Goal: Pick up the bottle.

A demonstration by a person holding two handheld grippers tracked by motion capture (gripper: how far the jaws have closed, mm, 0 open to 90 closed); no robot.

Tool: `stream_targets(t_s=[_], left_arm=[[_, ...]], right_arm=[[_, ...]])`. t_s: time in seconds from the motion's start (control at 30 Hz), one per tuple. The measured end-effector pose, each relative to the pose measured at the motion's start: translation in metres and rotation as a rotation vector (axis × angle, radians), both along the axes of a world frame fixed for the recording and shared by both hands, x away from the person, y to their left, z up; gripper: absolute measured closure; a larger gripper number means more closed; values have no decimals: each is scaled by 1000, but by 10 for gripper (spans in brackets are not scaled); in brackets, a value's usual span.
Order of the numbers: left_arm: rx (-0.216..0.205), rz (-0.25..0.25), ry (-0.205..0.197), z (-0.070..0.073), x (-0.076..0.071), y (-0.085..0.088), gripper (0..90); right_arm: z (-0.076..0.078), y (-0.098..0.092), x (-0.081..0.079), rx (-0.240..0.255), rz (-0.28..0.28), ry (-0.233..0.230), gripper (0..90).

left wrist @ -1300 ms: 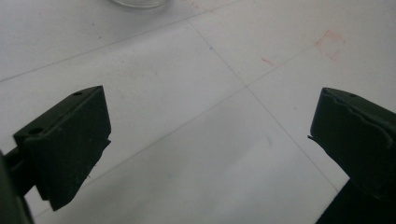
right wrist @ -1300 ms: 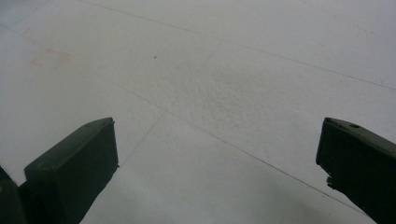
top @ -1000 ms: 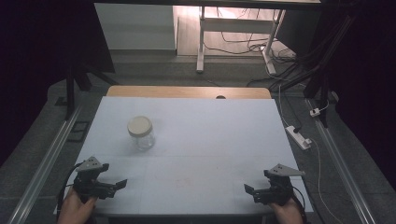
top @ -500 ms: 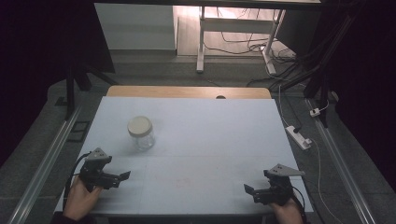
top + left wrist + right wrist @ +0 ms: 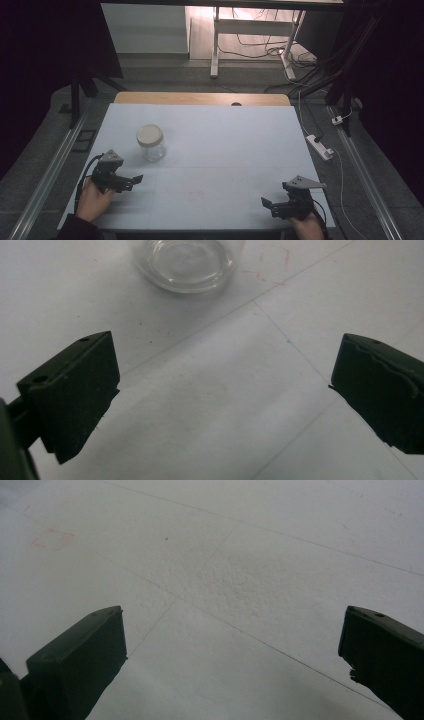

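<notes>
White table (image 5: 225, 150), faint seams and a reddish smudge; wooden edge at the far end. Dark room, cabling and power strip (image 5: 318, 146) on the floor beyond the right gripper (image 5: 270, 205). Glass jar (image 5: 151, 142) stands just ahead of the left gripper (image 5: 136, 179). Both grippers: jaws wide apart, holding nothing.
</notes>
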State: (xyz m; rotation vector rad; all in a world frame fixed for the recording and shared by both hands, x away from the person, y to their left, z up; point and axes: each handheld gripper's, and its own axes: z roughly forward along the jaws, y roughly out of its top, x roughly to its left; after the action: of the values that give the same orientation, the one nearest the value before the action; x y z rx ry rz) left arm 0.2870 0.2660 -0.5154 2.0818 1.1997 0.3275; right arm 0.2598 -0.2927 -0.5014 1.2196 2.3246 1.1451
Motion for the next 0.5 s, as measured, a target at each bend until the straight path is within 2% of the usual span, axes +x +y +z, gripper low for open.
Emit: stream_targets(t_s=[0.1, 0.2, 0.3, 0.5], left_arm=[[-3, -4, -12, 0, 6, 0, 5], [-10, -36, -10, 0, 13, -1, 3], [-22, -60, 15, -1, 22, -3, 3], [-1, -62, -14, 2, 33, -8, 0]], right_arm=[[0, 0, 0, 0, 0, 1, 0], [0, 0, 0, 0, -1, 2, 0], [0, 0, 0, 0, -2, 2, 0], [0, 0, 0, -1, -3, 0, 0]])
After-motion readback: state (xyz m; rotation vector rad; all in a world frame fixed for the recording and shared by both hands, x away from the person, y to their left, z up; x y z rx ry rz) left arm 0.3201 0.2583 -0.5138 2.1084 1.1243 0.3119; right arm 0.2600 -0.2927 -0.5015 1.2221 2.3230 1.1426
